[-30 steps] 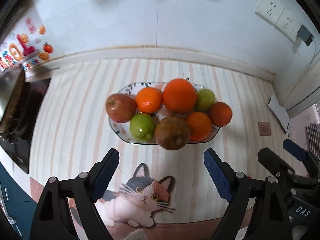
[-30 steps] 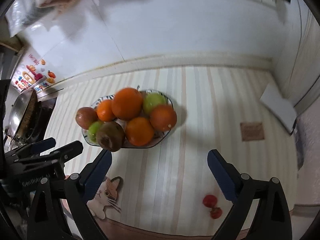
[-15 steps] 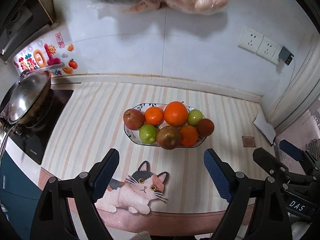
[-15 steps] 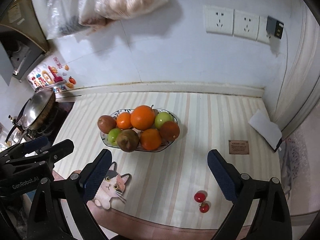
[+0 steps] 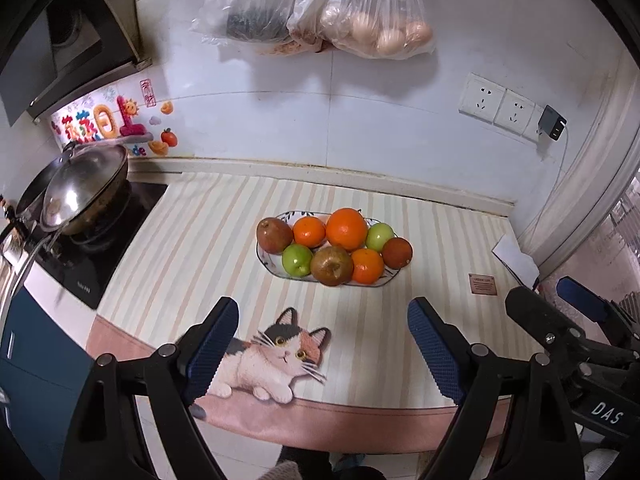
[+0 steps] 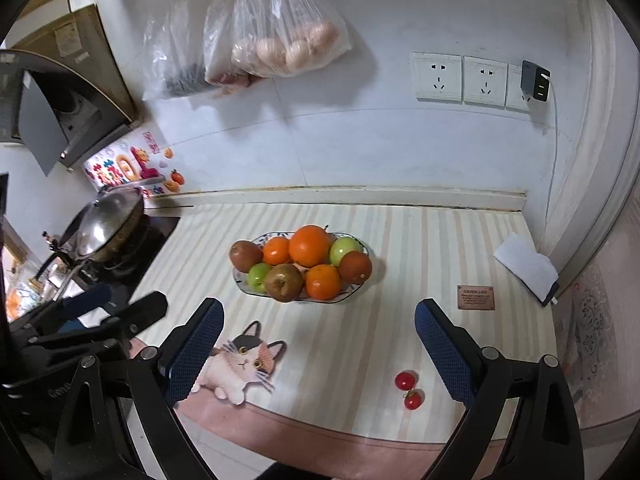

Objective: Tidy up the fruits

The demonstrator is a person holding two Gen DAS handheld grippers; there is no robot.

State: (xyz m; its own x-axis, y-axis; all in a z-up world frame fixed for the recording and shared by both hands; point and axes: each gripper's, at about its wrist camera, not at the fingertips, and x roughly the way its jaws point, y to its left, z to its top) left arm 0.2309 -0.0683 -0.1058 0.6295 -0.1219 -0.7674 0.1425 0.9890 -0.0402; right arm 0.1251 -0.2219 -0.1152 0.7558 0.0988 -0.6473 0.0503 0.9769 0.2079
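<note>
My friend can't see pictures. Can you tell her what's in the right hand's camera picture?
A plate piled with oranges, green apples and brownish-red fruit sits on a striped counter, beyond the open, empty right gripper. Two small red fruits lie nearer on the right, a cat sticker nearer on the left, and the left gripper shows at the left edge.

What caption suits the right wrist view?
Open right gripper above striped counter mat, piled fruit plate ahead, two cherry tomatoes nearby.

Bright, even, cool indoor light. Soft shadows behind hanging bags on wall. Heavy fisheye bending, black corners. Sharp, slight blur at edges.
</note>
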